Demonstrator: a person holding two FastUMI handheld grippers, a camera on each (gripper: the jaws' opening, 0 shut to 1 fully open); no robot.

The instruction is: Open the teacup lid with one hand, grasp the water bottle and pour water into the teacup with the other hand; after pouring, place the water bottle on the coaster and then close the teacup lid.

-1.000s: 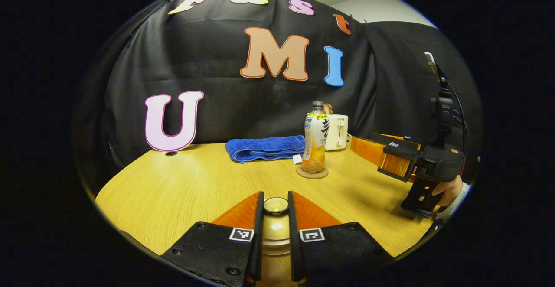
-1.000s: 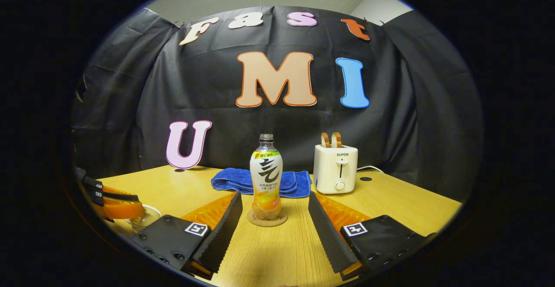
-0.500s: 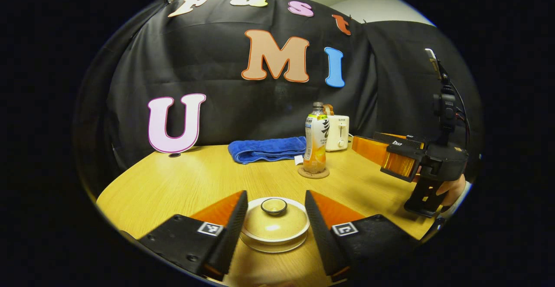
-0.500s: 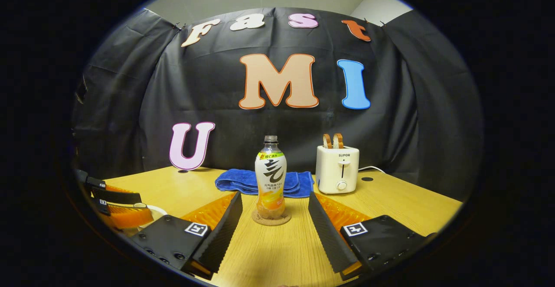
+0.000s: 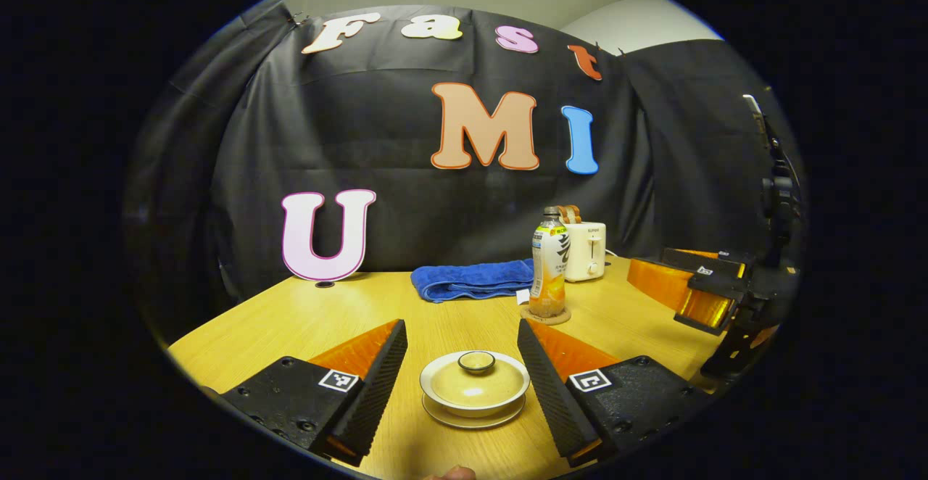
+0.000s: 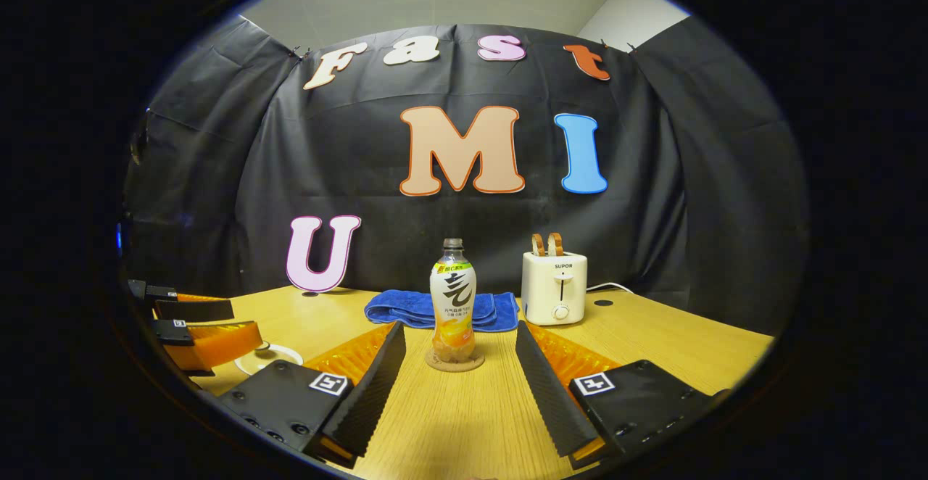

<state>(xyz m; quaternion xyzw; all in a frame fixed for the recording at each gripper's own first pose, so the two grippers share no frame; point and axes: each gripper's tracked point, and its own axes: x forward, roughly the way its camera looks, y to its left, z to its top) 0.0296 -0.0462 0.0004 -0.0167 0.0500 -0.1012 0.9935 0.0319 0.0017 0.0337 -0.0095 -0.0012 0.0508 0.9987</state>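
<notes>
A: Where is the teacup found?

B: It is seen on the bench in the left gripper view, on its saucer, with the lid seated and the knob uppermost. It lies between the fingers of the left claw, which is spread wide; nothing is touched or held by it.

A: And the bottle?

B: It is stood upright on the coaster, in front of a blue towel and beside a toaster. It is framed by the right claw, likewise spread wide and empty, set well back from it.

A: Which step is judged to be in hand?

B: With the lid on and the bottle on the coaster, every step may already be done. Equally, the first step may not yet be begun; that cannot be told from this moment.

A: What would be called for next?

B: If the start is meant, the left claw would have to be lowered and closed on the knob, squarely, so the lid is not tipped.
</notes>
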